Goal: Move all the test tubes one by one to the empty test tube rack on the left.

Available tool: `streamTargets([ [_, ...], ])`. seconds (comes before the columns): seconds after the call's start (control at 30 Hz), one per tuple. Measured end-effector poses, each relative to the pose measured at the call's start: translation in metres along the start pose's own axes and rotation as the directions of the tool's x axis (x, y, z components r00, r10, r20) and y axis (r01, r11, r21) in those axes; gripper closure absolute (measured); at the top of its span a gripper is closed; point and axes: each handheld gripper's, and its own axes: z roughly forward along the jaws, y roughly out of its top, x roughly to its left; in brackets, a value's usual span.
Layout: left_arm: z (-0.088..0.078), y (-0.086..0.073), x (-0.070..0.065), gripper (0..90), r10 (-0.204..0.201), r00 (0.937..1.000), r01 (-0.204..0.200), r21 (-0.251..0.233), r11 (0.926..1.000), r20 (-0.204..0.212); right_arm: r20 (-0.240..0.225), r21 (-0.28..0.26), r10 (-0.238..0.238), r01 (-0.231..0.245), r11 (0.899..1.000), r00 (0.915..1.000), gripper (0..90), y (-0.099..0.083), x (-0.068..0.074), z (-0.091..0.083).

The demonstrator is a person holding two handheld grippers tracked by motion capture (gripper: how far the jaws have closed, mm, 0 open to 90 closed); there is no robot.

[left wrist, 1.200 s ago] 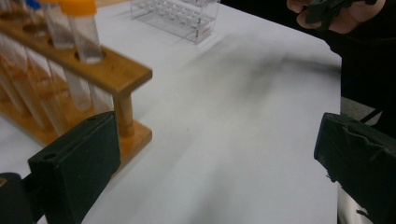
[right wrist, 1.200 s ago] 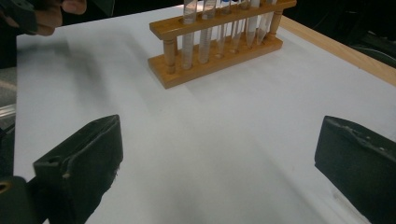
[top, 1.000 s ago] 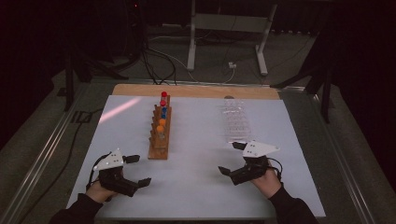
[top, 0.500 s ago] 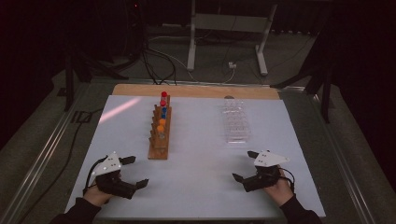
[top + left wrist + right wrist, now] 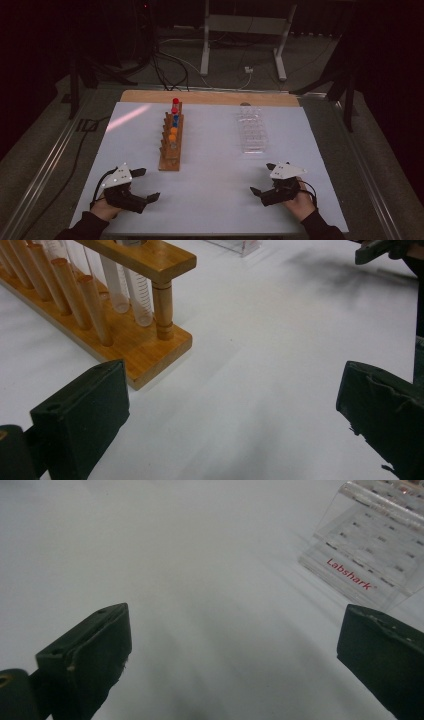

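Wooden rack [image 5: 171, 141] stood ahead of both wide-open, empty grippers, left [image 5: 142, 186] and right [image 5: 260, 178], probably poised to reach its tubes [image 5: 173, 122].

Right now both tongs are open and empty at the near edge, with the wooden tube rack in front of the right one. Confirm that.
Not quite. The wooden tube rack stands in front of the left tongs, as the high view shows; ahead of the right tongs is the clear plastic rack. Both tongs are open and empty near the table's near edge.

Left tongs [image 5: 148, 185] gaping wide, right tongs [image 5: 263, 178] likewise, low
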Motion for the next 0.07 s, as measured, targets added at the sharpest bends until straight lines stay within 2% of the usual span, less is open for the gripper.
streamTargets([
  [0.07,-0.0005,0.0003,-0.0002,1.6,0.001,1.0,-0.001,-0.004,1.0,0.0,0.002,-0.002,0.002,-0.002,1.0,1.0,0.8,0.0004,0.0002,-0.0006],
])
